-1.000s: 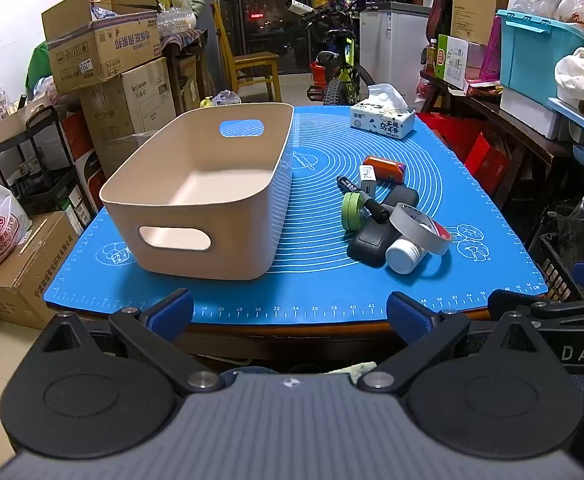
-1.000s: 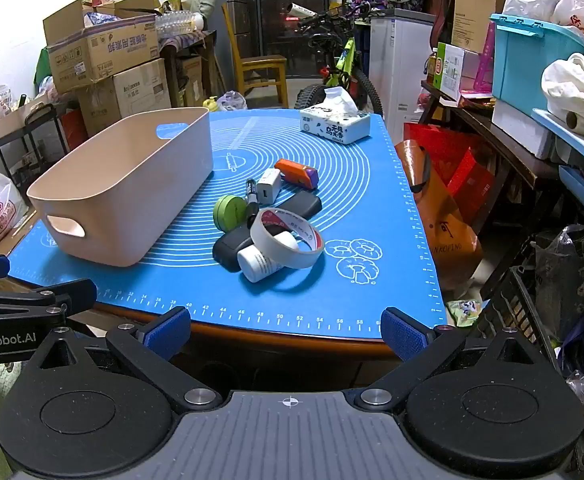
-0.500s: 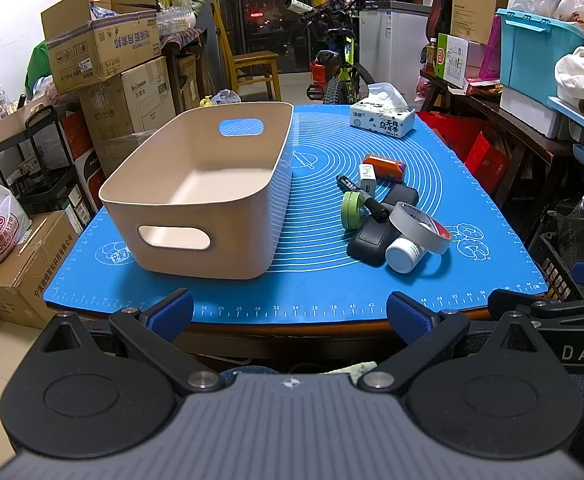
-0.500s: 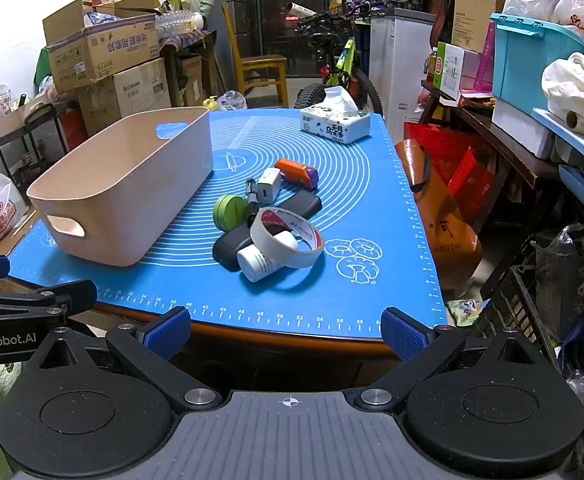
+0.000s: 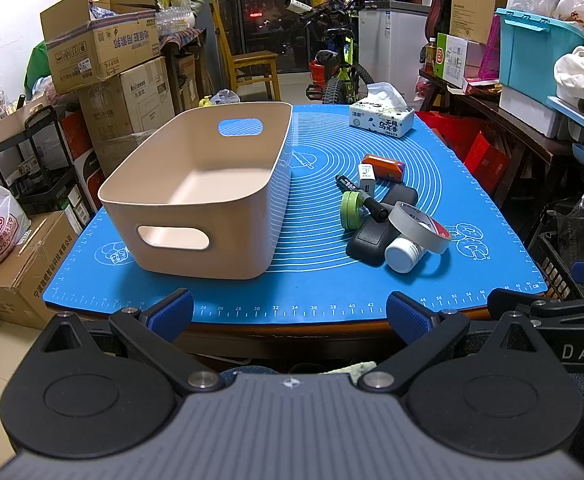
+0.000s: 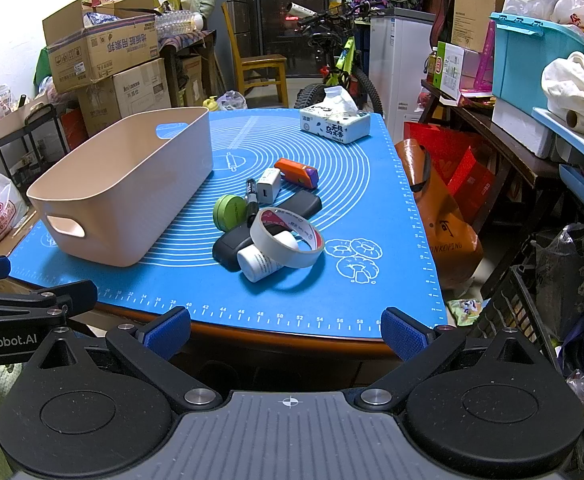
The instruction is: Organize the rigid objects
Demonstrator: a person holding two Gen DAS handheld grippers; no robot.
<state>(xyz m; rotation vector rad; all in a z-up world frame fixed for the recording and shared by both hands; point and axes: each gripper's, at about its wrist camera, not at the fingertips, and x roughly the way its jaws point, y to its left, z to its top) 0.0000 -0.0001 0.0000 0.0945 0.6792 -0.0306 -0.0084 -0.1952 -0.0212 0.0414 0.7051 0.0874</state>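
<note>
An empty beige bin [image 5: 196,196] [image 6: 124,188] stands on the left of the blue mat [image 5: 319,216]. To its right lies a pile: a tape roll [image 5: 419,226] [image 6: 288,242] over a white bottle [image 5: 403,254] [image 6: 260,262], a black case [image 5: 371,236], a green disc [image 5: 349,210] [image 6: 228,212], a black marker [image 5: 361,198], a white charger [image 6: 268,190] and an orange box [image 5: 383,166] [image 6: 296,172]. My left gripper [image 5: 290,314] and right gripper [image 6: 286,330] are open and empty, held before the table's near edge.
A tissue pack [image 5: 381,120] [image 6: 335,122] sits at the mat's far right. Cardboard boxes [image 5: 100,44] are stacked to the left. A bicycle [image 5: 339,72] and a chair [image 5: 252,64] stand behind. Shelves with a blue bin [image 5: 539,56] line the right side.
</note>
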